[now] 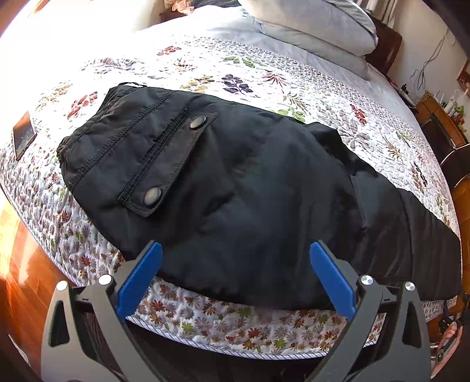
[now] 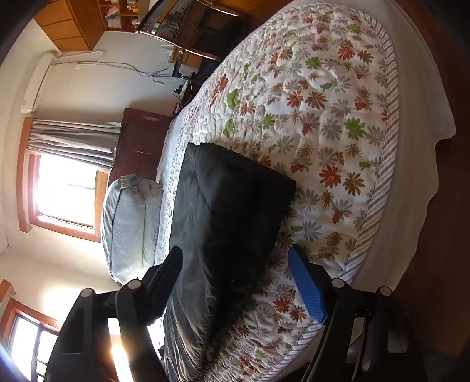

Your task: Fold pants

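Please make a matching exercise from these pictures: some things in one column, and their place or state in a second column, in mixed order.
Things:
1. pants
2. phone
3. pillows
4. left hand-held gripper

Place or state:
a. stacked at the head of the bed
b. open, near the edge of the pants
c. spread on the floral quilt
d. beside the waist end of the pants

Pairs: 1-c, 2-d, 3-a, 4-b
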